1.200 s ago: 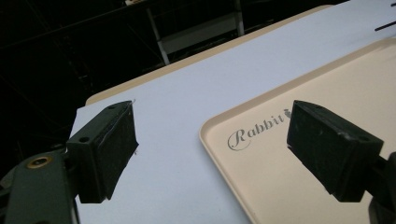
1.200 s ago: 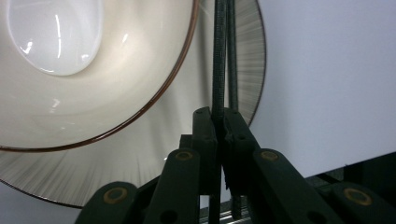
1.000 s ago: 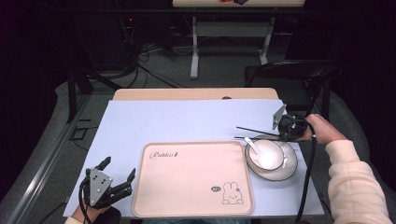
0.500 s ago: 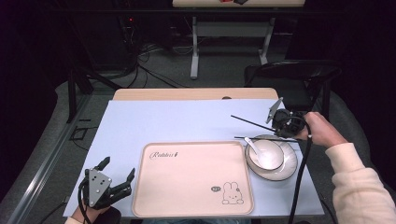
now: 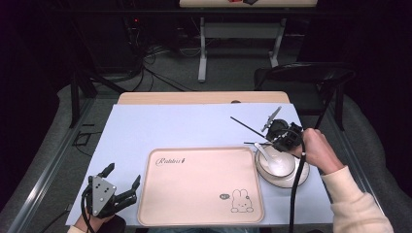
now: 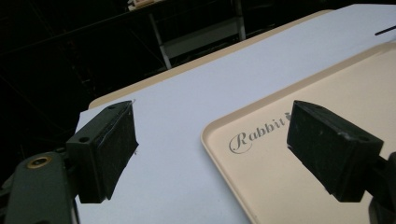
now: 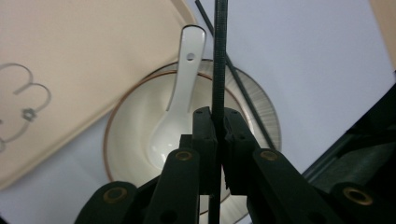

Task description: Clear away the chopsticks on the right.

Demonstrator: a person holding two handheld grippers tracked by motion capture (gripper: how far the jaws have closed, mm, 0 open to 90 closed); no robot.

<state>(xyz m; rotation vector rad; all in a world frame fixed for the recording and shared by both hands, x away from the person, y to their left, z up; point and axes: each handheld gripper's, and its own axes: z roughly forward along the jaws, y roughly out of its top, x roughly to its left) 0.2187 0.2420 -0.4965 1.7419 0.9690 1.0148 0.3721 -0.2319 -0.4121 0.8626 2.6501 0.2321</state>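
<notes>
Chopstick (image 7: 219, 56) now lifted clear of the surface (image 5: 184, 126), pinched in the right tongs (image 5: 278, 137) at right of frame above the bowl (image 5: 282, 167); second chopstick (image 7: 247, 100) left by the bowl. Left tongs (image 6: 224, 149) held spread, idle, lower left by the tray (image 5: 194, 194). Pickup judged done; placement pending.

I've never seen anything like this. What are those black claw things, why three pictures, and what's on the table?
No robot here: a person holds hand-operated tongs, one in each hand. One camera looks down from above; the other two ride on the tongs themselves. The left tongs rest open near the corner of a beige tray printed with a rabbit. The right tongs are shut on a thin black chopstick, lifted above a bowl with a white spoon in it. A second chopstick lies across the bowl's rim. Everything sits on a pale blue sheet over the table.
</notes>
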